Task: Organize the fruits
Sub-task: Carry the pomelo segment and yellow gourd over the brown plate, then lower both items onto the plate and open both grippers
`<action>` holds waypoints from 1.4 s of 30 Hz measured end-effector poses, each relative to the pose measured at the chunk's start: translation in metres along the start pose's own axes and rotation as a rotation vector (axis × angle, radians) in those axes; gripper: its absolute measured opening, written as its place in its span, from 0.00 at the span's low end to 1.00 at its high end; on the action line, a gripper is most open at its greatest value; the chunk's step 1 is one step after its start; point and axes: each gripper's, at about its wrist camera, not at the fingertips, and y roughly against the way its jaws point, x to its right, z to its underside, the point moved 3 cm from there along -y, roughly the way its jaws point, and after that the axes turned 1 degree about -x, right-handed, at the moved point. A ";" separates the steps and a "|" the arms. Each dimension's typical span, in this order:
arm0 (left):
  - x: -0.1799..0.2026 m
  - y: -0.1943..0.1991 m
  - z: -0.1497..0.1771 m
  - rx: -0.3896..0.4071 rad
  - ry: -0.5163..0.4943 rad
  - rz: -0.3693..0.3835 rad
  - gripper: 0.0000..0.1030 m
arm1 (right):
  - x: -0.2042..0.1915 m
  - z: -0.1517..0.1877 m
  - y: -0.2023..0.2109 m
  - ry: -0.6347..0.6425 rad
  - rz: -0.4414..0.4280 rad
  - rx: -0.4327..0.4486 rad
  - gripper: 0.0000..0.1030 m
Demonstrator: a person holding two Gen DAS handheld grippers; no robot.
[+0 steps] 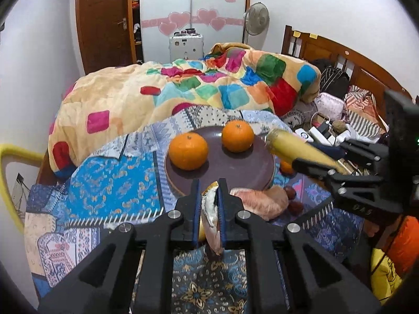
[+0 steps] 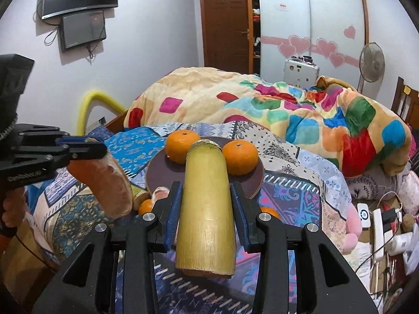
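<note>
My left gripper (image 1: 209, 185) is shut on a pinkish pomelo wedge (image 1: 210, 209), lifted above the bedspread just in front of the dark brown plate (image 1: 235, 172). Two oranges (image 1: 188, 151) (image 1: 237, 136) sit on that plate. My right gripper (image 2: 205, 185) is shut on a thick yellow sugarcane piece (image 2: 207, 209), held over the plate's near side (image 2: 251, 183). The right wrist view shows the left gripper (image 2: 91, 145) at the left, with its wedge (image 2: 110, 185) hanging below the fingers.
On the patterned bedspread beside the plate lie another pomelo wedge (image 1: 262, 201), dark red small fruits (image 1: 290, 192), loose oranges (image 2: 145, 206) (image 2: 271, 213) and a second cane piece (image 2: 140, 195). A heaped colourful quilt (image 1: 183, 91) lies behind. Chargers and cables (image 2: 379, 222) clutter the right.
</note>
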 end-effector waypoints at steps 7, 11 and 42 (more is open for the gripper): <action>0.002 -0.006 -0.027 0.033 -0.025 -0.013 0.10 | 0.006 -0.007 -0.016 -0.006 0.009 -0.001 0.33; 0.004 -0.018 -0.035 0.034 -0.035 -0.005 0.10 | 0.007 -0.015 -0.030 0.002 0.017 0.000 0.33; -0.004 -0.096 -0.078 -0.044 -0.020 -0.020 0.37 | 0.012 -0.040 -0.077 0.057 0.009 -0.054 0.34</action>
